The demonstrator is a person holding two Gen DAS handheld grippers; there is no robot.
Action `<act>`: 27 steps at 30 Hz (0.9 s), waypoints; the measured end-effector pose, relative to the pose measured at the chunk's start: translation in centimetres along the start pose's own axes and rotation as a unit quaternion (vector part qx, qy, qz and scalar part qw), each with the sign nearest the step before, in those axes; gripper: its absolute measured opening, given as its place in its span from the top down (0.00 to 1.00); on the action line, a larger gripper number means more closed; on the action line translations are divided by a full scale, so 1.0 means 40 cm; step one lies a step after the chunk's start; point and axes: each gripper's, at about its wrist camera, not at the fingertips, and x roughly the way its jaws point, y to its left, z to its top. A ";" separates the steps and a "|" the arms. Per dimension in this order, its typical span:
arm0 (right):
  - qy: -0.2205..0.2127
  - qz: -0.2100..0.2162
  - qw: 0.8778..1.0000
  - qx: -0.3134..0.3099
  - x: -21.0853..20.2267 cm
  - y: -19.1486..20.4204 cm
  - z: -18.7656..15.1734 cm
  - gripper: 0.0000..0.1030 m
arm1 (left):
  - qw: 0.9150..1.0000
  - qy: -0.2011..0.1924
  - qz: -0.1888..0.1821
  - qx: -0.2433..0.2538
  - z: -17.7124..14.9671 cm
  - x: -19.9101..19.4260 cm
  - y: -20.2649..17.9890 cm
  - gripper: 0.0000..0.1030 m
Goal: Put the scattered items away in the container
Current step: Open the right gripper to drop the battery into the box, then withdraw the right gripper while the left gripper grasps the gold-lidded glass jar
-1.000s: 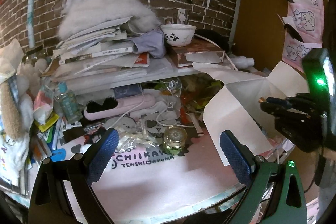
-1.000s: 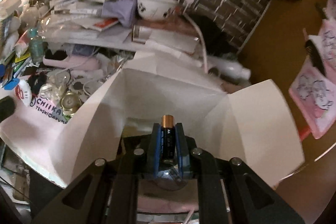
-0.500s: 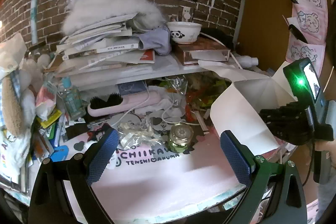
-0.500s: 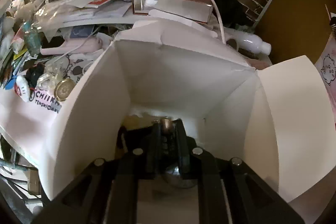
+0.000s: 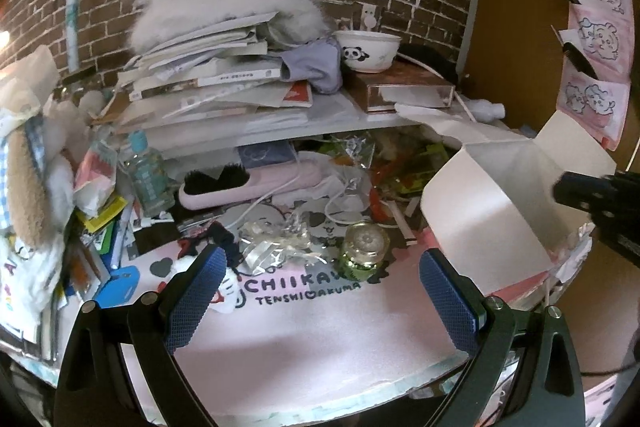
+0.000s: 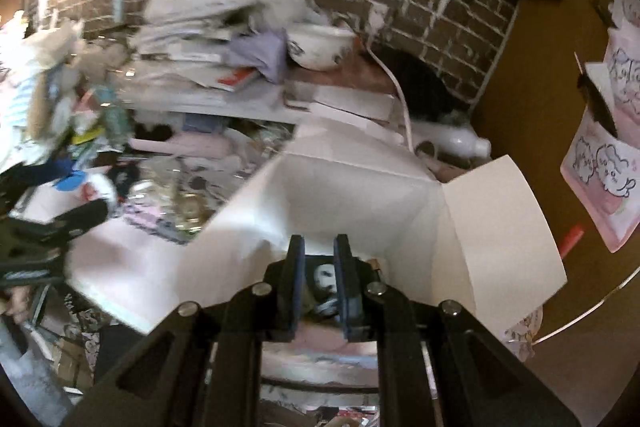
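An open white cardboard box (image 5: 488, 211) stands at the right end of the pink mat (image 5: 320, 323). My right gripper (image 6: 319, 267) hovers above the box's (image 6: 344, 187) near edge, jaws a narrow gap apart with nothing between them; only dark items on the box floor show through the gap. In the left wrist view it (image 5: 592, 195) pokes in over the box from the right. My left gripper (image 5: 320, 279) stands wide open and empty low over the mat. Just beyond it sit a small gold-green glass bottle (image 5: 364, 245) and crumpled clear plastic (image 5: 276, 247).
A pink hairbrush (image 5: 248, 183), a clear bottle (image 5: 146, 175) and cables lie behind the mat. A shelf carries stacked books (image 5: 208, 79) and a panda bowl (image 5: 368, 51). Plush toys (image 5: 28, 163) crowd the left edge. The box's flap (image 6: 500, 227) stands out to the right.
The battery that my right gripper held is gone from between its fingers. That gripper dipped into the box and has lifted back. The left gripper has barely shifted.
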 end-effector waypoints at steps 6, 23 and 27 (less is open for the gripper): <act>-0.013 0.070 0.997 -0.009 -0.065 0.078 -0.053 0.89 | 1.000 0.005 0.008 -0.001 -0.010 0.005 0.020 0.06; 0.060 0.193 0.979 0.025 0.127 0.259 -0.176 0.89 | 0.998 0.043 -0.027 0.029 -0.044 0.119 0.017 0.06; 0.072 0.191 0.978 0.034 0.160 0.245 -0.187 0.89 | 0.995 0.056 -0.049 0.070 -0.037 0.188 -0.032 0.06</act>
